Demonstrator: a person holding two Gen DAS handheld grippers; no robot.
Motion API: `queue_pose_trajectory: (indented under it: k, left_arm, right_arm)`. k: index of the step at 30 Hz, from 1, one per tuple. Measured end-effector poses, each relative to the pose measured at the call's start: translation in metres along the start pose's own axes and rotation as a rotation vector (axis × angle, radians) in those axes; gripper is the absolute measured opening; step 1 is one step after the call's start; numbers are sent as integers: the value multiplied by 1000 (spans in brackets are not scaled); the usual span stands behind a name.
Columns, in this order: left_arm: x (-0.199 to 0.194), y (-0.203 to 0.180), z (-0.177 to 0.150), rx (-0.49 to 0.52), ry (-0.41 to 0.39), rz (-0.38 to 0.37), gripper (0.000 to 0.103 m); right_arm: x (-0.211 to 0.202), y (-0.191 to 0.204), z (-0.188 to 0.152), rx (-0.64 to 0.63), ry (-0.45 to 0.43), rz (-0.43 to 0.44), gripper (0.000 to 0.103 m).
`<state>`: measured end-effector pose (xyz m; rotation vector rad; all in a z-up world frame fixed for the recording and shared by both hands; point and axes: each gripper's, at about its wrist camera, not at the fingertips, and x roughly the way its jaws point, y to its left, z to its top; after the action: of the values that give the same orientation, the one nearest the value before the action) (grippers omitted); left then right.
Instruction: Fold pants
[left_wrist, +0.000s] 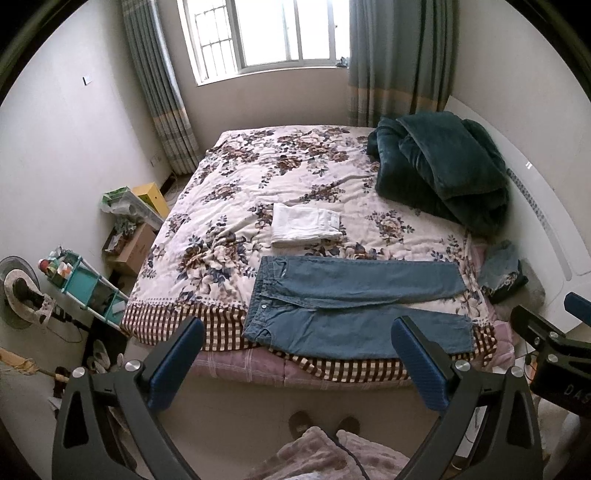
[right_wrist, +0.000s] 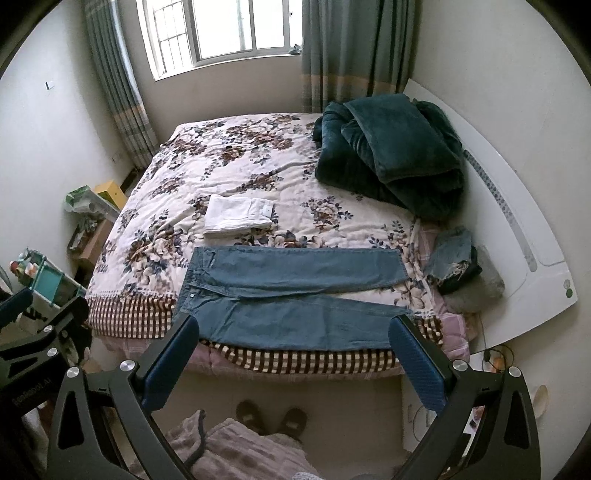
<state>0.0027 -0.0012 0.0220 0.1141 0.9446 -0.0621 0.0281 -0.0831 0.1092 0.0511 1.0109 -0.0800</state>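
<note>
Jeans (left_wrist: 354, 306) are laid flat along the near edge of the bed (left_wrist: 258, 170), waistband to the left and both legs running to the right. The legs are spread apart in a narrow V, with the near leg lying over the checked border of the bedspread, close to the drop. No fold has yet been made.

Both grippers are held above the floor, well short of the bed. The left gripper (left_wrist: 297, 363) is seen with its jaws wide apart and nothing between them. The right gripper (right_wrist: 295, 363) is likewise spread and empty.

Folded white pants (left_wrist: 306, 225) rest just beyond the jeans, and a dark green blanket (left_wrist: 439, 173) is heaped at the far right. A small pile of clothes (left_wrist: 502, 269) lies near the leg cuffs.

Hazards are judged as follows:
- The near leg could be dragged off the bed edge if it is gripped at one point only, since the denim there is poorly supported.
- A single fabric layer could be pinched at the waistband, so that the fold is left skewed.
- The bedspread could be caught together with the denim if the fingers are pressed too deep.
- The white pants could be disturbed if the near leg is swung too far.
</note>
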Motion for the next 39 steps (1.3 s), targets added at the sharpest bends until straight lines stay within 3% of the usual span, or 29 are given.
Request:
queue_pose_trajectory:
  k: [39]
  left_arm:
    - [-5, 4, 0, -23, -19, 0, 103]
  right_arm:
    - [-4, 7, -4, -1, -6, 4, 103]
